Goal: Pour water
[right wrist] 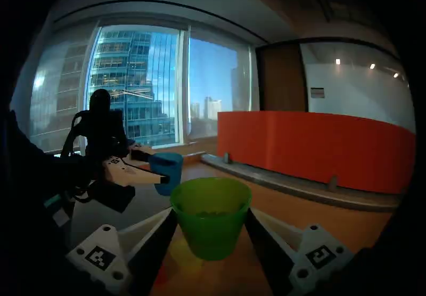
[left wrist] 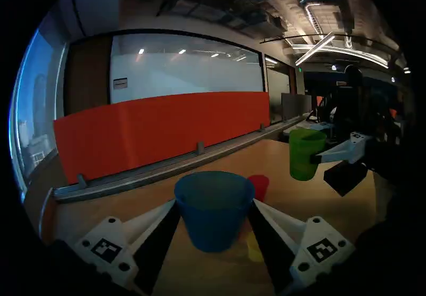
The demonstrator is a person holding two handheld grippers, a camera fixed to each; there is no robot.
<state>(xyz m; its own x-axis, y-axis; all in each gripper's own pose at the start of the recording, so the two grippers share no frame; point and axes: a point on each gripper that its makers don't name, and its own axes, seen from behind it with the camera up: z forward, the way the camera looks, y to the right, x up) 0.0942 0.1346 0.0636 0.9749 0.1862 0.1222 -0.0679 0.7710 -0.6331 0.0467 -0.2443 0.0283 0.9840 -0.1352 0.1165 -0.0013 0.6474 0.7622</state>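
Observation:
A blue plastic cup (left wrist: 214, 209) stands upright between the fingers of my left gripper (left wrist: 214, 216), which is shut on it above the wooden table (left wrist: 277, 163). Off to the right in the left gripper view, the right gripper (left wrist: 319, 158) holds a green cup (left wrist: 304, 154) upright in the air. In the right gripper view that green cup (right wrist: 211, 216) sits clamped in my right gripper (right wrist: 211, 227), held level. Farther left there, the left gripper (right wrist: 162, 179) carries the blue cup (right wrist: 166, 172). The two cups are apart.
A red cup (left wrist: 260, 185) and a yellow one (left wrist: 253, 248) rest on the table behind and below the blue cup. An orange divider panel (left wrist: 160, 128) runs along the table's far edge. Tall windows (right wrist: 133, 83) and a dark office chair (right wrist: 101, 125) lie beyond.

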